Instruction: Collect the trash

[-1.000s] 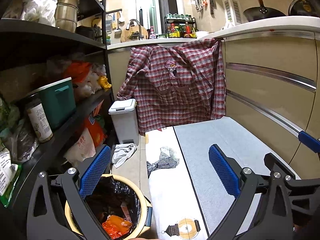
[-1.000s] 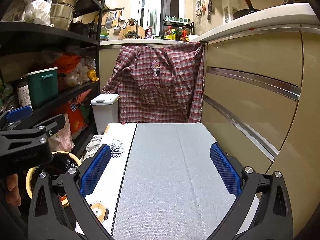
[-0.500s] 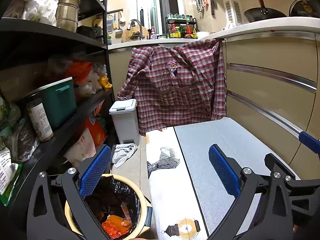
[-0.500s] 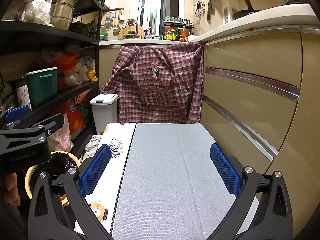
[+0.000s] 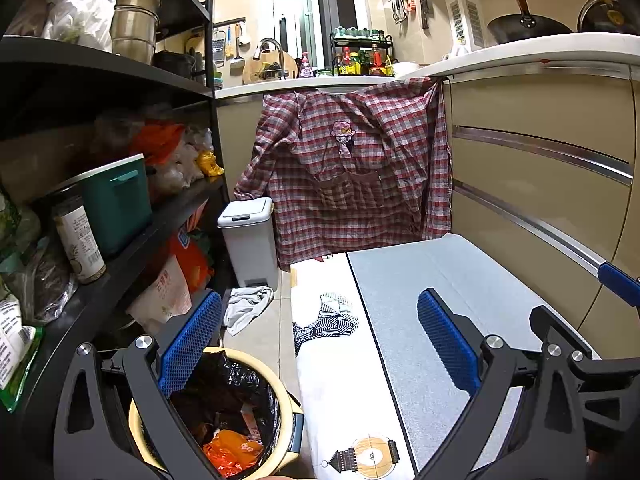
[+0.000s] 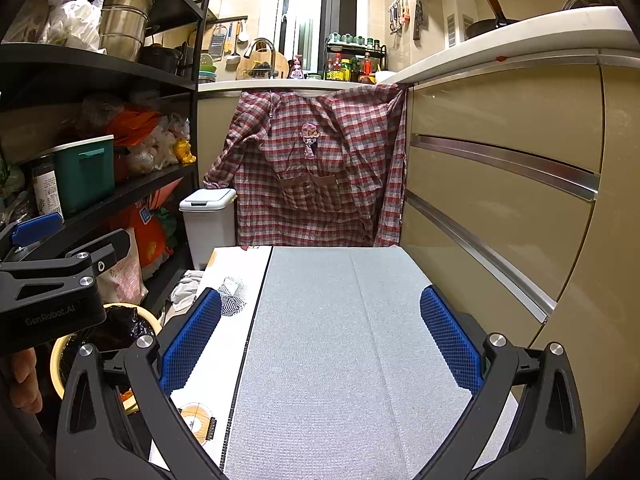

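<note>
my left gripper [image 5: 318,344] hangs with its jaws spread wide and nothing between them, the blue waffle-textured pads [image 5: 188,346] on black hinged arms. just below its left finger sits the round cream-rimmed trash bin [image 5: 286,432], lined with a crinkled black plastic bag; crumpled orange wrappers [image 5: 230,450] lie at the bottom. my right gripper [image 6: 320,338] is just as wide open and empty, poised over a flat grey mat [image 6: 340,340] with a fine pebbled weave and a straight fold down its middle. beside that mat lies a smooth white printed sheet [image 5: 340,380] with black geometric drawings. a limp grey rag [image 5: 246,306] is bunched on the tiled floor near a small boxy white lidded bin [image 5: 248,246]. a red checked shirt [image 5: 352,172] drapes from the counter edge, and black shelves [image 5: 120,256] on the left hold a teal tub [image 5: 116,204], jars and bags.
</note>
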A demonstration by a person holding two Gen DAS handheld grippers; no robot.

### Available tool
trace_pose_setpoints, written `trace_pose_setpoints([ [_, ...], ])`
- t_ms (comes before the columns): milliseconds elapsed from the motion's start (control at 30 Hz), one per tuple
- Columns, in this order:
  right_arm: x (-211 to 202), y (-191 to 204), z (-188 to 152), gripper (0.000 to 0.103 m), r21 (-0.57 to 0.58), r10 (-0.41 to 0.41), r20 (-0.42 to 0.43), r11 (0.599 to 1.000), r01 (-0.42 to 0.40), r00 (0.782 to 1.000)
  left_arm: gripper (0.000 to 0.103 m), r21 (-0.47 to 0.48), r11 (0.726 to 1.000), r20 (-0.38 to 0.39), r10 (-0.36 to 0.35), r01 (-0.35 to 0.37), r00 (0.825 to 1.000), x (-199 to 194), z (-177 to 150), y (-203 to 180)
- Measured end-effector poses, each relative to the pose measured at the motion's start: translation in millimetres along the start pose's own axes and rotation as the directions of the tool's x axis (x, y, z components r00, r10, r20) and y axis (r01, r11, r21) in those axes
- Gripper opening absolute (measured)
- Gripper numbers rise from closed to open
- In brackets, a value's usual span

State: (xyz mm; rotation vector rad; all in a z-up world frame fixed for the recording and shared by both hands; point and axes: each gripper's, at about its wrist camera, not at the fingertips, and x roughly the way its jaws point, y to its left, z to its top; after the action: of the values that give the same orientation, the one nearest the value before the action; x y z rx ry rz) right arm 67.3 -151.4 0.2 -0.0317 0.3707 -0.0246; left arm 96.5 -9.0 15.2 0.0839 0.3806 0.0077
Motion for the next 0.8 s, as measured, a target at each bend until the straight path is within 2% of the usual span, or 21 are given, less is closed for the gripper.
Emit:
trace_pose_setpoints([
  [800, -0.3, 1.0, -0.1, 0.098, -0.002, -0.001, 0.001, 1.0, 0.001, 1.0, 0.095, -0.002, 1.0, 0.005, 0.001, -0.001, 1.0, -0.7, 0.1, 1.5],
])
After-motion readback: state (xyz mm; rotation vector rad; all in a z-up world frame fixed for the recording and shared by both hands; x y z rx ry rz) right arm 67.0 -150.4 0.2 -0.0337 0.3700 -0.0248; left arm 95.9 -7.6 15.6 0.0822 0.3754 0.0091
